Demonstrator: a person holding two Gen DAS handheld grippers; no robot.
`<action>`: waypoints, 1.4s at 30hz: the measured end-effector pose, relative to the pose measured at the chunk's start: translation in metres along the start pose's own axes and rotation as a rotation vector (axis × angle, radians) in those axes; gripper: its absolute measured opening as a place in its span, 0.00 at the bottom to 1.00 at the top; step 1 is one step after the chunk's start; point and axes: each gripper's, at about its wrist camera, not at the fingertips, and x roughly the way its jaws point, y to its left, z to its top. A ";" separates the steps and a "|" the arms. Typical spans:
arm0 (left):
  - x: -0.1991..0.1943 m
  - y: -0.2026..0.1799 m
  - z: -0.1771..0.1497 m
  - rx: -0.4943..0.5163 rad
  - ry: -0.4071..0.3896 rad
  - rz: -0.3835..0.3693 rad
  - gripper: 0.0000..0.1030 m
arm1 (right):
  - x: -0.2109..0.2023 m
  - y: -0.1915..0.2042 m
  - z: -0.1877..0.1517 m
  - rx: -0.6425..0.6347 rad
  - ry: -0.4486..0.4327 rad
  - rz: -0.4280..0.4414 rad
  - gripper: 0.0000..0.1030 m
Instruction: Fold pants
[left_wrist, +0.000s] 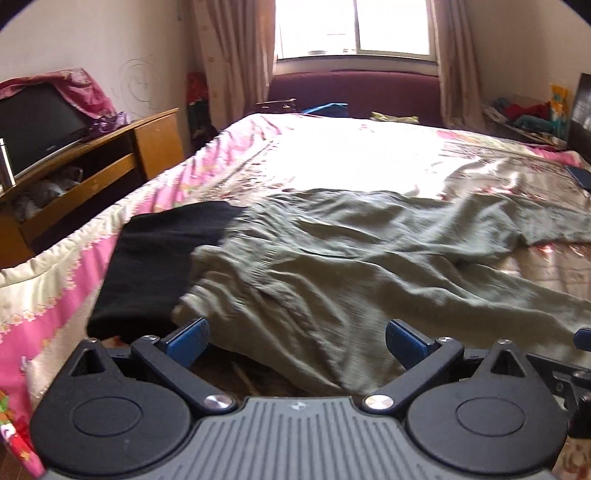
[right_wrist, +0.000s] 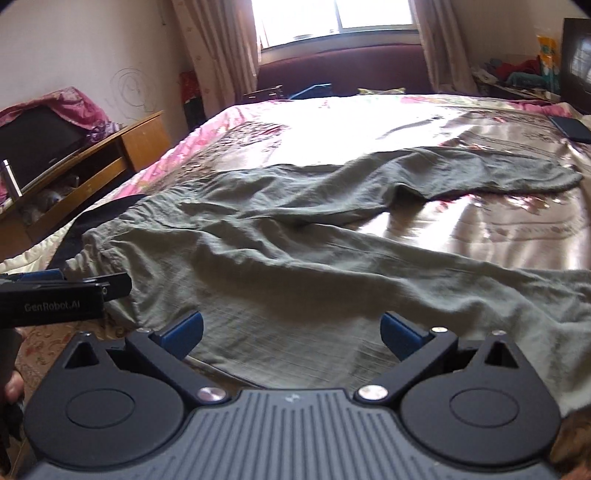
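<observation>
Olive-green pants (left_wrist: 314, 266) (right_wrist: 280, 266) lie spread and wrinkled across the bed, waistband at the left, legs stretching off to the right. My left gripper (left_wrist: 295, 341) hovers open over the near edge of the waist area, nothing between its blue pads. My right gripper (right_wrist: 291, 334) is open too, just above the near edge of the closer leg. The left gripper's black body (right_wrist: 55, 295) shows at the left of the right wrist view, beside the waistband.
A folded black garment (left_wrist: 159, 258) lies left of the pants, partly under the waistband. The bed (left_wrist: 351, 155) has a pink floral sheet. A wooden TV stand (left_wrist: 110, 155) stands at left, a window at the far end, a dark phone (right_wrist: 572, 129) at far right.
</observation>
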 end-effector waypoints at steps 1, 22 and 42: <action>0.004 0.010 0.003 -0.002 -0.003 0.023 1.00 | 0.007 0.012 0.004 -0.026 0.001 0.035 0.99; 0.055 0.059 0.018 0.210 0.085 -0.150 0.65 | 0.117 0.124 0.013 -0.310 0.164 0.208 0.29; 0.050 0.108 0.006 0.142 0.201 -0.197 0.20 | 0.113 0.158 0.007 -0.385 0.232 0.235 0.17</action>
